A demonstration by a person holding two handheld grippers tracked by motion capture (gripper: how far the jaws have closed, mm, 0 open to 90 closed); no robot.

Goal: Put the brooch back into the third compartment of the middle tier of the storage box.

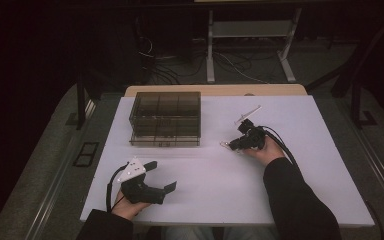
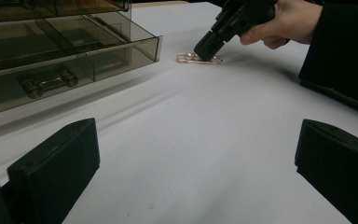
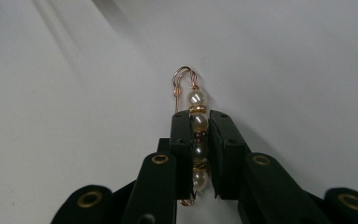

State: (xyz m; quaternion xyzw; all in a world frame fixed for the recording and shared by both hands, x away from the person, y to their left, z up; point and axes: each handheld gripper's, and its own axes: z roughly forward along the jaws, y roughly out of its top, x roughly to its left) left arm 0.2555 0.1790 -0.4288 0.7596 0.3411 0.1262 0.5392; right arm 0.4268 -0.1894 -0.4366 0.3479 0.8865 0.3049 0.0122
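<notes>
Surface: white table [image 1: 280, 190].
Pearl pin [image 3: 196, 122]: flat, long axis left-right, hook pointing left.
Right gripper [image 1: 231, 144]: tilted down-left, clamped on pin.
Left gripper [image 1: 164, 176]: jaws wide, empty.

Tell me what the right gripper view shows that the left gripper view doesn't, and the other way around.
Right gripper view alone: the pearl beads on the pin up close, its copper-coloured hook end, and the right gripper shut on it from both sides.

Left gripper view alone: the smoky drawer box with one drawer pulled out, the person's hand, and the left gripper standing open over bare table.

Both: the pin, the right gripper's black tips and the white table.
</notes>
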